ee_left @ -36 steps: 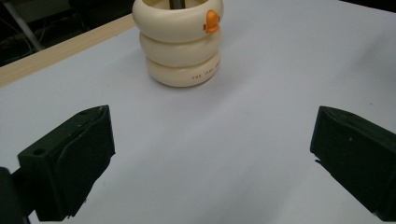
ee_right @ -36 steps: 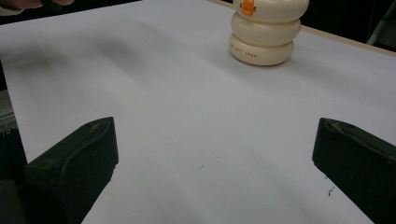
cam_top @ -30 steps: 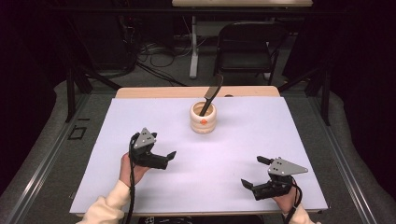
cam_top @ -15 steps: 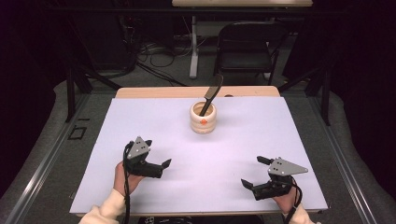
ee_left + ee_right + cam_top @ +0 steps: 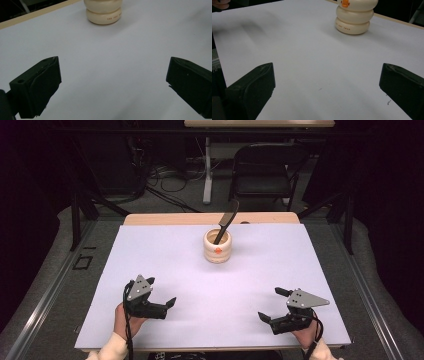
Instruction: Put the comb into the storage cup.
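A cream ribbed pot [image 5: 217, 248] with an orange mark stands at the far middle of the white table sheet [image 5: 215, 285]. A black flat utensil [image 5: 227, 220] leans out of it toward the far right. My left gripper [image 5: 161, 291] rests open near the front left, with nothing between its jaws, and the pot [image 5: 103, 11] lies well ahead of it. My right gripper [image 5: 269, 303] sits open and unloaded near the front right, also far from the pot [image 5: 355, 17]. In the gripper views the left gripper [image 5: 113, 85] and right gripper [image 5: 327, 92] frame bare sheet.
A wooden table edge [image 5: 210, 218] shows beyond the sheet. Behind it stand a black chair [image 5: 262, 167] and cables on the floor [image 5: 170, 180]. Metal rails [image 5: 47, 285] run along both sides. The person's other hand [image 5: 220, 3] shows at the top left of the right gripper view.
The left gripper has drawn back toward the person and the front edge, staying open. The right gripper, the pot and the utensil have not moved.
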Available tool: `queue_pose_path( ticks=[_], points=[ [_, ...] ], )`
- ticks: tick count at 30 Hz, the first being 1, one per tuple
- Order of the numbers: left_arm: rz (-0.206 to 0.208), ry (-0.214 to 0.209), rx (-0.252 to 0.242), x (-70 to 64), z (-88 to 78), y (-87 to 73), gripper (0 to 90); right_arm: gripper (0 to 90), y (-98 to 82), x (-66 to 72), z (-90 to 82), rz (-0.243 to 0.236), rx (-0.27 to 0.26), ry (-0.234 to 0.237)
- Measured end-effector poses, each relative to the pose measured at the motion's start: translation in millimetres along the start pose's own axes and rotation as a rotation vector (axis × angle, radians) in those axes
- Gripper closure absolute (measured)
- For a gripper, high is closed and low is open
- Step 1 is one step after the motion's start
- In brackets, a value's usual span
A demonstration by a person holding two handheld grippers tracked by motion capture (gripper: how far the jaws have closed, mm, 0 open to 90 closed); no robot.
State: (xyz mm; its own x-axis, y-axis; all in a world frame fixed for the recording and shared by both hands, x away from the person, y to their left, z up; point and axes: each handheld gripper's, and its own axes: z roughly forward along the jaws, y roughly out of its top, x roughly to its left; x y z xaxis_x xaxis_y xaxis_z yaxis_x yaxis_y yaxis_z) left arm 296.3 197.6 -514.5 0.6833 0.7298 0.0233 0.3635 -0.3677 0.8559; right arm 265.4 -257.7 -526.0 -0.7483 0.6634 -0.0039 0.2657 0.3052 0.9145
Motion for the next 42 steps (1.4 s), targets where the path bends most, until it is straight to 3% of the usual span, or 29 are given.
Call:
queue_pose_path(
  ticks=[13, 26, 42],
  points=[
    [-0.002, 0.016, 0.02, -2.3, -7.4, -12.5, 0.0, 0.0, 0.0, 0.0, -0.1, 0.001, -0.001, -0.002],
    [-0.043, 0.039, 0.021, -1.2, -18.6, -23.6, 0.0, 0.0, -0.2, -0.1, 0.1, 0.002, 0.0, -0.002],
    [-0.058, 0.023, 0.037, -0.2, -18.3, -27.0, 0.0, 0.0, -0.7, -1.6, 1.1, 0.0, 0.002, -0.003]
  ],
)
